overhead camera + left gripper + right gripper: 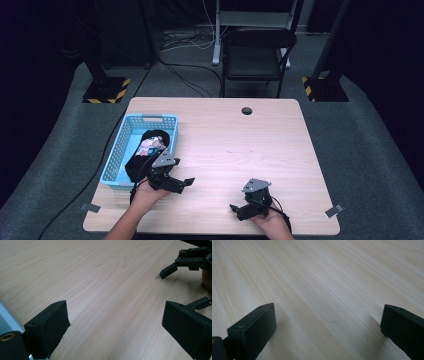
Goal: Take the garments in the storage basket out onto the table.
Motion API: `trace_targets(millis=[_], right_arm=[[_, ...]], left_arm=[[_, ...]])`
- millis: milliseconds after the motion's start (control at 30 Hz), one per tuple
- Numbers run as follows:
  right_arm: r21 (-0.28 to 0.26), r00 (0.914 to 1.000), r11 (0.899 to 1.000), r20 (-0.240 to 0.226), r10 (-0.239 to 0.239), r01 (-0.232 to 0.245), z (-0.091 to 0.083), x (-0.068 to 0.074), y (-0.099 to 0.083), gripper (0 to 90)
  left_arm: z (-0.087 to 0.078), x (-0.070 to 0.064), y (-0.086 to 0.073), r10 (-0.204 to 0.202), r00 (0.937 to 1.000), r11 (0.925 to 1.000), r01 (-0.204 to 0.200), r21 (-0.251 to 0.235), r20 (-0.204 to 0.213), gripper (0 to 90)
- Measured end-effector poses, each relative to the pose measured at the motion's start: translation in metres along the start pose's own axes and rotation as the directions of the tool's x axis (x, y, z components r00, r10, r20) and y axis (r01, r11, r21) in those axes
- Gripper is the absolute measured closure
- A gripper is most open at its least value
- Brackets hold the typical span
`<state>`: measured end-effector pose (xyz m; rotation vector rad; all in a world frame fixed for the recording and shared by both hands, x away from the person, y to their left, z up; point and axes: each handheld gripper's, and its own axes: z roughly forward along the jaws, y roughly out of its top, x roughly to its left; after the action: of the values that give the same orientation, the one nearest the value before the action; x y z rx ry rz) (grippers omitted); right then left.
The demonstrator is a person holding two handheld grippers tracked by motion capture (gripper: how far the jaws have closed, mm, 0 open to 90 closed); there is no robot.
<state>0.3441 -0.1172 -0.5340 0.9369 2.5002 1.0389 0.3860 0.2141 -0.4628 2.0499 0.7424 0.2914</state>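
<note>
Fingers (pixel 185 328) apart on both grippers | blue basket (pixel 116 155) (dark cloth inside) | wood table (pixel 240 150)

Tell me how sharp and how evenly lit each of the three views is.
High view: the table is brightly lit, the room around it falls to near black, detail is soft. Left gripper view: wood grain sharp, the near jaws slightly blurred. Right gripper view: pale glare washes the far tabletop, and the jaws are soft and dark.

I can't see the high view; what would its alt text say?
A person's two hands each hold a black two-jaw gripper, left and right, both open, over a light wooden table. A light blue plastic basket holding dark and pink items sits at the table's left edge; a black chair stands beyond.
</note>
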Motion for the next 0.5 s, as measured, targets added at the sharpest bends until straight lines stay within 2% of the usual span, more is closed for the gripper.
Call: trace_targets(millis=[500], right_arm=[[0.000,1.0000,1.000,0.000,-0.001,0.001,0.0001,-0.0001,0.0001,0.0]], left_arm=[[-0.0072,0.0073,0.0003,-0.029,0.9994,0.9994,0.029,-0.017,-0.021,6.3]])
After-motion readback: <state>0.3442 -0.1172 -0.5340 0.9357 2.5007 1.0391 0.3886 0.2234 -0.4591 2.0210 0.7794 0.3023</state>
